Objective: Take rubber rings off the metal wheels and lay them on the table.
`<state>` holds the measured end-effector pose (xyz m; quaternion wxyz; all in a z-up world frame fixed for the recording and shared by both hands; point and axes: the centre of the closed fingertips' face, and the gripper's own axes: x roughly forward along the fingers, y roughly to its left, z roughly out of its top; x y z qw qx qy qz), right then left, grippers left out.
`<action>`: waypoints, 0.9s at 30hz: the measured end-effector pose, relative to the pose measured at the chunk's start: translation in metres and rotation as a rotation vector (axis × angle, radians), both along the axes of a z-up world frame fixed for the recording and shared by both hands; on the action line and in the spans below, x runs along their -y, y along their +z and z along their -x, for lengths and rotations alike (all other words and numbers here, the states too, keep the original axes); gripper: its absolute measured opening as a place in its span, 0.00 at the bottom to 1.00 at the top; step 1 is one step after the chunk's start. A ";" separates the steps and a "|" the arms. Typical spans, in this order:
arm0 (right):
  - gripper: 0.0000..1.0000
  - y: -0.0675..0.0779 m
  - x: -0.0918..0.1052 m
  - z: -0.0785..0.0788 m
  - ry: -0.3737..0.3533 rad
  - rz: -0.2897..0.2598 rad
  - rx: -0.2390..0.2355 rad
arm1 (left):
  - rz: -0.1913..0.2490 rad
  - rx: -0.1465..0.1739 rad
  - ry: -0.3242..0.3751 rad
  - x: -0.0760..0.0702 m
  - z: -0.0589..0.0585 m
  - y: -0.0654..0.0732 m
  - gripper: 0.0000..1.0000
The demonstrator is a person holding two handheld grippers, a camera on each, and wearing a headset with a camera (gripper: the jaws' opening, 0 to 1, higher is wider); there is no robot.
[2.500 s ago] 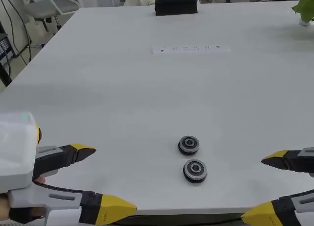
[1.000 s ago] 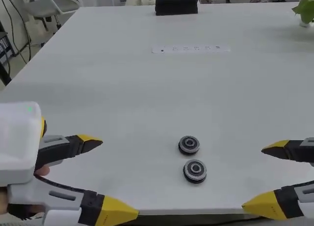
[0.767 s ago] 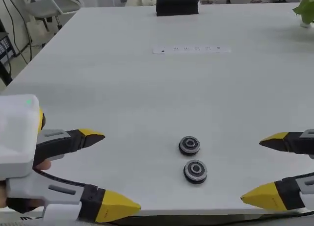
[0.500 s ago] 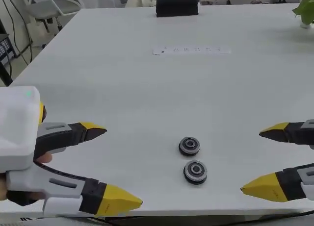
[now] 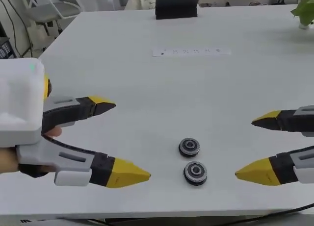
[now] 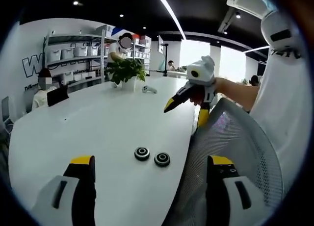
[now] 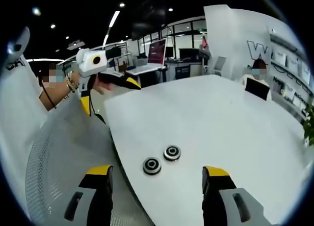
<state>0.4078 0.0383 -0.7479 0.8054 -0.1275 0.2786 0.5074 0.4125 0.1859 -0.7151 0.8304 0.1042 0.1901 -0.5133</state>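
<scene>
Holds the left gripper point(image 5: 132, 139) wide open over the near left of the white surface point(image 5: 147, 79), nothing in it. Holds the right gripper point(image 5: 244, 148) wide open over the near right, nothing in it either. Points both inward at two metal wheels between them. Lying flat close to the front edge: the far wheel point(image 5: 189, 146) and the near wheel point(image 5: 195, 171), just beside each other, both dark round the rim. Further back, a long white strip point(image 5: 191, 51), then a green plant point(image 5: 305, 10) at the far right corner
</scene>
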 end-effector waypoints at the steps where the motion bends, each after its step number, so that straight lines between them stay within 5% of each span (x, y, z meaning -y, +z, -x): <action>1: 0.73 0.002 -0.001 -0.002 0.002 -0.006 0.007 | -0.004 0.003 -0.004 0.001 -0.001 0.000 0.92; 6: 0.69 0.004 -0.010 -0.008 0.018 -0.021 0.034 | -0.037 0.025 -0.024 0.006 -0.005 0.002 0.92; 21: 0.57 0.027 -0.048 -0.030 0.100 -0.107 0.097 | -0.026 0.072 -0.074 0.031 -0.017 0.008 0.85; 27: 0.50 0.024 -0.060 -0.040 0.113 -0.100 0.105 | -0.006 0.095 -0.056 0.038 -0.035 0.013 0.81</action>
